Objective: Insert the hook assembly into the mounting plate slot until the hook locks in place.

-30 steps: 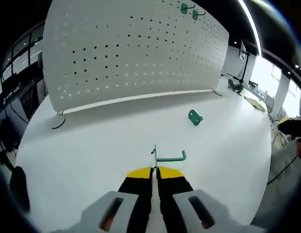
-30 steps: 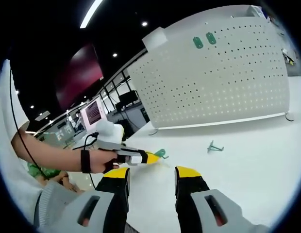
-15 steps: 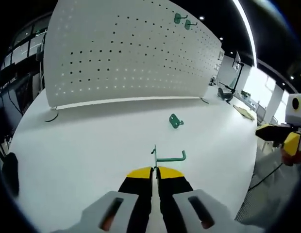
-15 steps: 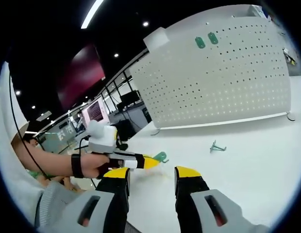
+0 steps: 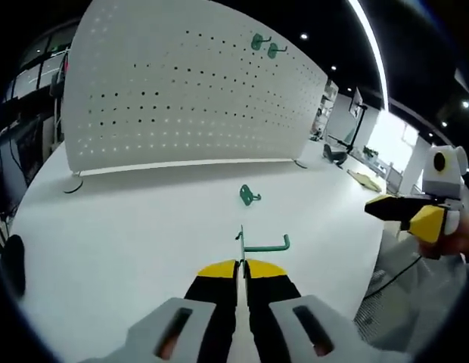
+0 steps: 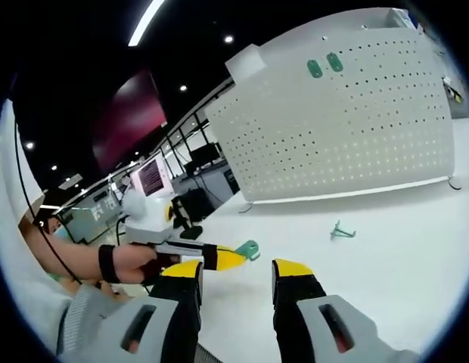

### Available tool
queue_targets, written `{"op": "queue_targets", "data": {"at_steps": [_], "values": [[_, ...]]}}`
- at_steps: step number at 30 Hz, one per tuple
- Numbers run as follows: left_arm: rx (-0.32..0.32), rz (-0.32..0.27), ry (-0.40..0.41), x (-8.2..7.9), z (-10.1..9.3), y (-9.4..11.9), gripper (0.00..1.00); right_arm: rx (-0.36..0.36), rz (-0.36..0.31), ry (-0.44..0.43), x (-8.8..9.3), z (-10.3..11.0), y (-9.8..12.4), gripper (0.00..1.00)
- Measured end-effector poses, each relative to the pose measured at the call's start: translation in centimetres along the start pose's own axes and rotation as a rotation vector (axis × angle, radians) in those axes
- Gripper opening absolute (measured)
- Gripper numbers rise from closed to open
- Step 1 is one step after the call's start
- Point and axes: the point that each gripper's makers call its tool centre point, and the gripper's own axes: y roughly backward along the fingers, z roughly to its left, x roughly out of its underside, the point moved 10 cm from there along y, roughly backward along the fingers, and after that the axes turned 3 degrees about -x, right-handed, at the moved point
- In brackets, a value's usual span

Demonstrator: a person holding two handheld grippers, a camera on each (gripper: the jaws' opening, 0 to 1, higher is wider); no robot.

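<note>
A white perforated metal pegboard panel [image 5: 189, 91] stands upright at the far side of a white table [image 5: 128, 227]. Two small green hooks [image 5: 263, 45] are already mounted side by side near the panel's top edge.

In the left gripper view, the left gripper [image 5: 242, 266], with black fingers tipped in yellow, is pressed closed on a green metal hook assembly [image 5: 259, 243]. Its thin plate stands upright between the fingertips, and its arm reaches off to the right, ending in an upturned tip. The assembly is held above the table, well short of the panel. A second loose green hook [image 5: 250, 196] lies on the table between the gripper and the panel. At the right edge of this view, the right gripper [image 5: 408, 215] appears, held in a hand.

In the right gripper view, the right gripper's fingers [image 6: 293, 268] are spread apart with nothing between them. The left gripper enters from the left, held by a hand [image 6: 147, 265] wearing a black wrist strap [image 6: 108, 263].
</note>
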Motion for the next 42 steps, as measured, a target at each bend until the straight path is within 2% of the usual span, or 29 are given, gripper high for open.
{"op": "queue_targets", "data": {"at_steps": [9, 12, 16, 24, 30, 42], "values": [[0.040, -0.047, 0.018, -0.5, -1.5, 1.3, 0.03, -0.006, 0.004, 0.003, 0.0, 0.3, -0.1, 0.37], [0.047, -0.053, -0.007, -0.6, -1.9, 1.4, 0.03, -0.013, 0.003, 0.001, -0.1, 0.4, -0.2, 0.36], [0.065, -0.067, -0.001, -0.9, -2.5, 1.7, 0.03, -0.015, 0.014, -0.002, 0.0, 0.6, -0.2, 0.35], [0.111, -0.111, -0.016, -1.7, -4.1, 2.4, 0.03, 0.005, -0.015, -0.048, -0.2, 0.3, 0.1, 0.30], [0.142, -0.132, -0.027, -2.0, -5.0, 2.7, 0.03, 0.007, -0.038, -0.085, -0.4, 0.2, 0.2, 0.25], [0.198, -0.155, -0.033, -1.7, -6.7, 2.8, 0.03, -0.015, -0.028, -0.172, -0.2, 0.3, 0.0, 0.11]]}}
